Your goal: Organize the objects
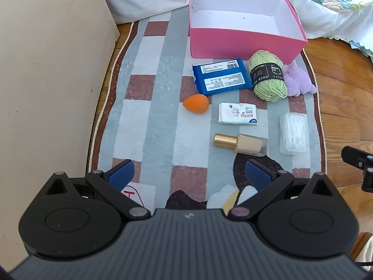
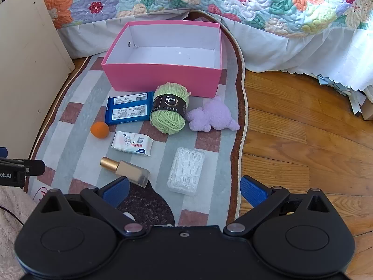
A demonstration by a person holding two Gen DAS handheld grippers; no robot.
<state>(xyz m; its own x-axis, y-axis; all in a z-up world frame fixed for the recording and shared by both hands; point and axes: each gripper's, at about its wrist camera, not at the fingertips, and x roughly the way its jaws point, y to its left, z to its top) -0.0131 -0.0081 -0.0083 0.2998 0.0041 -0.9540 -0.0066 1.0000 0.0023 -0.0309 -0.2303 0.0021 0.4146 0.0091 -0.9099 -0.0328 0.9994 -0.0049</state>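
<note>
From my left wrist: my left tool (image 1: 190,175) hangs released, jaws wide, nothing between them. The bottle (image 1: 240,142) lies just ahead, slightly right, long axis crosswise, gold cap pointing left. The pink box (image 1: 244,44) sits empty at the far end of the rug (image 1: 151,116).

From my right wrist: my right tool (image 2: 184,190) is released too. The clear case (image 2: 186,171) lies straight ahead, lengthwise, near the rug's right edge. Open room above both.

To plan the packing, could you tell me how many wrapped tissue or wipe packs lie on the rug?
2: the blue pack before the pink box; the white pack nearer, beside the orange sponge. None seems hidden.
</note>
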